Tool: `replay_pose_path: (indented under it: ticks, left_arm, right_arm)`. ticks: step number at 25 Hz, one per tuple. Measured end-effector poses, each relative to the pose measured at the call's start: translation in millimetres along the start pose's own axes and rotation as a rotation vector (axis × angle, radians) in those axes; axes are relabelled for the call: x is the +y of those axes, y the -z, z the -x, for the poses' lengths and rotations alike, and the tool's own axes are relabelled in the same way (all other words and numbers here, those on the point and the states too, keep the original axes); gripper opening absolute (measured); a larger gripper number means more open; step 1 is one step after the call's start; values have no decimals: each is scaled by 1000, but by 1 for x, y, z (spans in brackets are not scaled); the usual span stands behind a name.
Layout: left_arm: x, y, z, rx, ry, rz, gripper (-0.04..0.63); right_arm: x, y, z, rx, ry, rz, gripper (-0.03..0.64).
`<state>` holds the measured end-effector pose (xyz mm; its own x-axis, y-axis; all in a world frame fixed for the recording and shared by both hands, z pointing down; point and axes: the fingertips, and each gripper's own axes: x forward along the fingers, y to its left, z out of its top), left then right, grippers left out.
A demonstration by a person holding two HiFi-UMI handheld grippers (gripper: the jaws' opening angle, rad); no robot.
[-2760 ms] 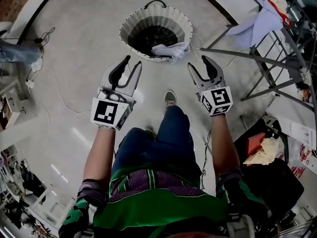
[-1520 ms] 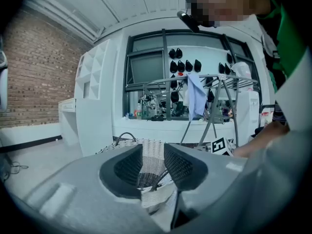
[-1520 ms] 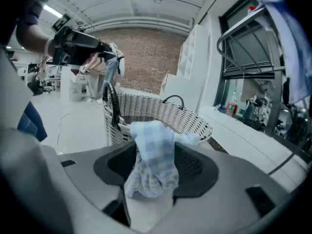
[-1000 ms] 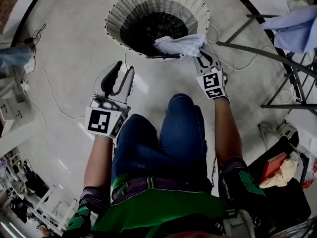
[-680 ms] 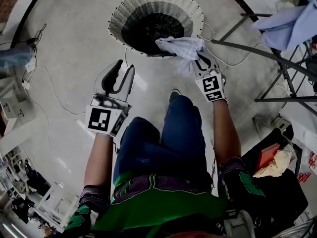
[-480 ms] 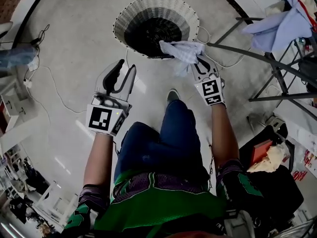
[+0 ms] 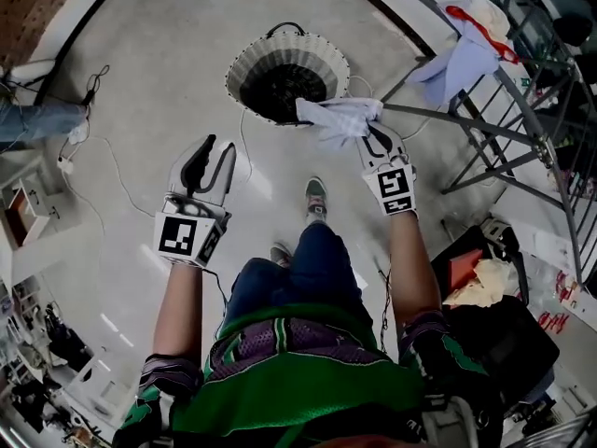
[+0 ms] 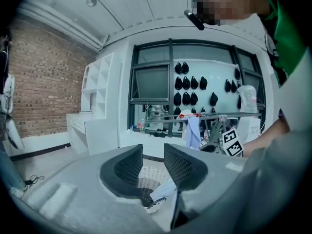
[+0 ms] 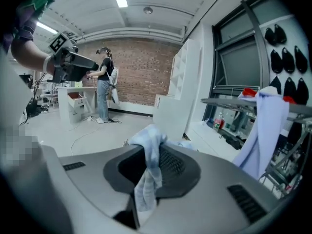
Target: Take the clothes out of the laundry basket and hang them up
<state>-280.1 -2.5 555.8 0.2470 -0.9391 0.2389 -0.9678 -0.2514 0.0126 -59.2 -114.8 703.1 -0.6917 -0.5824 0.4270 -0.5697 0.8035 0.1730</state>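
The woven laundry basket (image 7: 250,61) stands on the floor ahead, dark inside. My right gripper (image 7: 373,136) is shut on a pale checked cloth (image 7: 338,117), which hangs lifted beside the basket's right rim. In the right gripper view the cloth (image 9: 147,172) is pinched between the pads and droops over them. My left gripper (image 7: 218,149) is open and holds nothing, low and left of the basket. Through its gap in the left gripper view I see the basket (image 8: 144,175) and the cloth (image 8: 164,190). A metal drying rack (image 7: 490,87) stands at the right.
A light blue garment (image 7: 455,61) hangs on the rack, also seen in the right gripper view (image 9: 265,130). Cables (image 7: 112,171) trail over the floor at left. A dark bag with paper (image 7: 485,292) lies at lower right. A person (image 9: 104,87) stands far off.
My right gripper has lifted the cloth off the basket rim and drawn it up and back. The basket now looks smaller and farther. The left gripper has barely moved.
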Motion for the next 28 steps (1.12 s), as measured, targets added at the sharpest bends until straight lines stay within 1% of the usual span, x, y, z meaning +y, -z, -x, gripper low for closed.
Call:
replay_pose_path:
  ticks: [5,8,10,14,18,21,28]
  left_arm:
    - [-2,-44,45,0,-22,-9,143]
    - [-7,-78,56,-56,-29,-22,143]
    - [-15,-101,68,-100,-20,-33,143]
    - [-32,-132,101,-167,10,-32,143]
    - [-51,-153,128,-230,49,-31,143]
    - [-71,-165,142,-255,85,-34,143]
    - [-125,-200,132,-282,170,-61,143]
  right_arm:
    - [0,-53,57,0,-4,16,55]
    - [-2,-75,84,-7,6,22,55]
    - [1,-94,102,-17,16,38,55]
    - [17,-136,145,-58,36,65,55]
    - [29,-163,191,-92,85,71,55]
    - [35,-179,232,-115,118,67,55]
    - [27,-214,310,-166,143,34,55]
